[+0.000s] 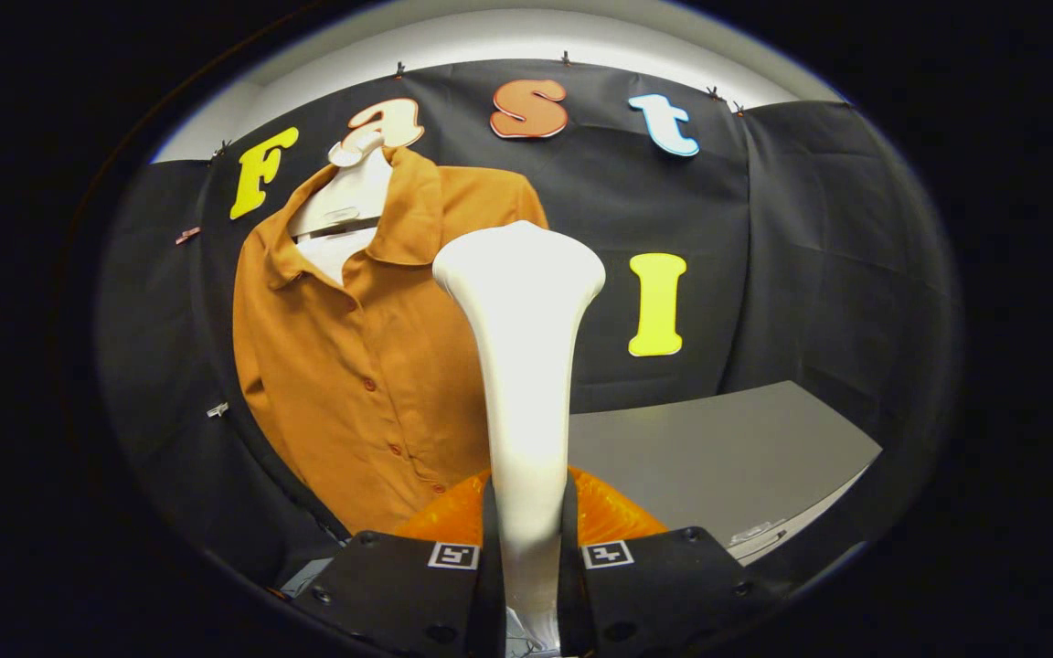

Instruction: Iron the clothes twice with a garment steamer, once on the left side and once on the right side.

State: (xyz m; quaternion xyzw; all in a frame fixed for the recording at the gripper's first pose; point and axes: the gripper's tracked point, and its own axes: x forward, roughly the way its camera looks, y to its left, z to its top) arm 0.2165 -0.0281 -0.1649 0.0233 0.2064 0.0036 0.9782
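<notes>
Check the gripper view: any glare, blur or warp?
Gripper view: the steamer, clamped between the fingers, is washed out by glare with little surface detail; fisheye bends the table edge; the shirt stays sharp and evenly lit.

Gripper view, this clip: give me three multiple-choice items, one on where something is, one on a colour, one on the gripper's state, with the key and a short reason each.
1. Where is the shirt relative to the steamer?
A. Beyond it, on a hanger against the booth wall
B. Folded on the grey table
C. Draped over the fingers

2. What colour is the shirt?
A. Blue
B. Orange-brown
C. White

3. What is the gripper doing?
A. Open, with nothing between its fingers
B. Shut on the shirt's collar
C. Shut on the steamer's white body

Key: 1 A, the shirt hangs from a white hanger behind and beside the steamer head, not on the grey table. 2 B, the buttoned fabric is orange-brown. 3 C, both fingers press the steamer's narrow lower part.
</notes>
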